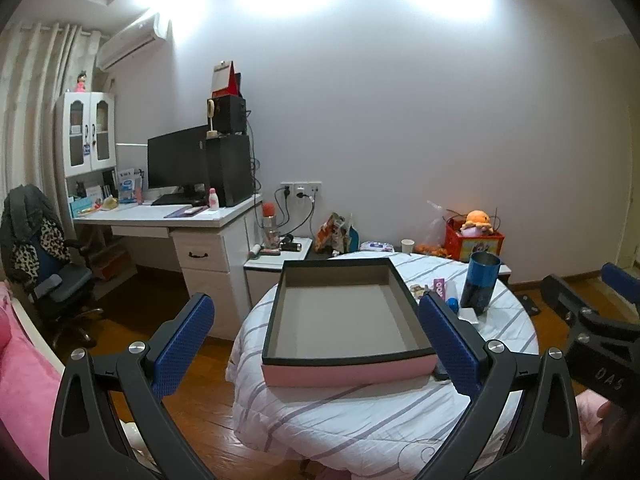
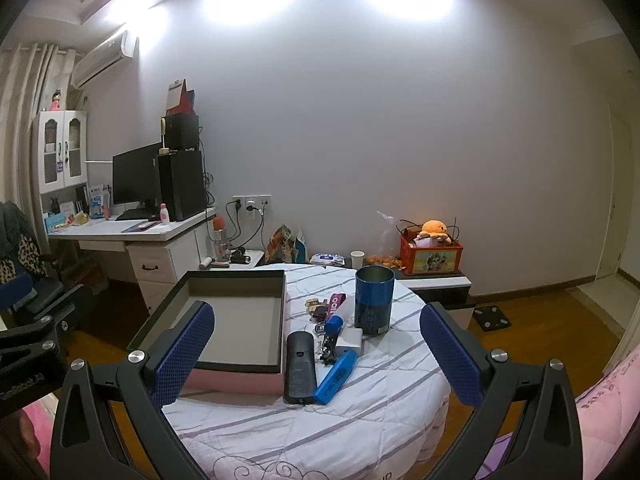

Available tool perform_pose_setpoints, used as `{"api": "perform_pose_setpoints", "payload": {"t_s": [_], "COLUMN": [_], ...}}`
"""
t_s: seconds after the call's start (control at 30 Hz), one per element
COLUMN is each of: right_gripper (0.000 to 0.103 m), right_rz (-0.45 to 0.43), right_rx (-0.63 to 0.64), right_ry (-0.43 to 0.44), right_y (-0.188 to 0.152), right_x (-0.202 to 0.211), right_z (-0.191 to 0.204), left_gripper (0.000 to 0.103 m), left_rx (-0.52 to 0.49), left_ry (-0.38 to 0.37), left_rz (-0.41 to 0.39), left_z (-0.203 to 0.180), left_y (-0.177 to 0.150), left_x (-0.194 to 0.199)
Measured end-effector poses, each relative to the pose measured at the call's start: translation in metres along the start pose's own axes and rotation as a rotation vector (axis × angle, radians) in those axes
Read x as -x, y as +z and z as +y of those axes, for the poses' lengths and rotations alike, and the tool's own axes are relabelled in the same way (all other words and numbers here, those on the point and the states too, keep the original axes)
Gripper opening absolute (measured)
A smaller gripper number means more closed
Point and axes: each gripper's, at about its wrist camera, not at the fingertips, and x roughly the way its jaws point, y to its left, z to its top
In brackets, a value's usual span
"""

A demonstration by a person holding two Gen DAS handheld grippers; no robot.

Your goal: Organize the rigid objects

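While both tools hang back from the round surface under its white striped quilted cover, I log the contents from left to right.

Item one: shallow rectangular box with black rim, grey inside and pink outer wall, empty, on the left part of the surface.

Item two: black oblong remote-like handset, lying just beside the box's right wall.

Item three: blue flat bar-shaped case, tilted, touching the handset's right edge.

Item four: small white block and a clutter of keys and small pieces behind it; I cannot tell them apart.

Item five: tall blue and black metal cylinder cup, upright, open-topped, farthest right.

Risks, as I judge them: the cover is soft and wrinkled, so the upright cup could tip if nudged in reaching for the small pieces near it; the handset could slide against the box wall under a shallow grasp.

Pose: left gripper level, facing the box, fingers wide apart and empty. Right gripper level, facing the handset cluster, fingers wide apart, empty. Both held short of the objects.
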Motion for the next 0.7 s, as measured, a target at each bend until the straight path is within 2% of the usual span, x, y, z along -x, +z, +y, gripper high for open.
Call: {"api": "perform_pose_setpoints", "payload": {"t_s": [0.7], "right_gripper": [0.103], "right_rz": [0.0], "right_rx": [0.026], "right_ry": [-0.013], "right_y": [-0.0021], "right_x": [0.0026], "right_z": [0.0056], "left_gripper": [0.103], "left_rx": [-0.025], "left_ry": [-0.001], "left_rz": [0.024], "left_z": [-0.0022], "left_y": [-0.0044], "left_x": [-0.0059]}}
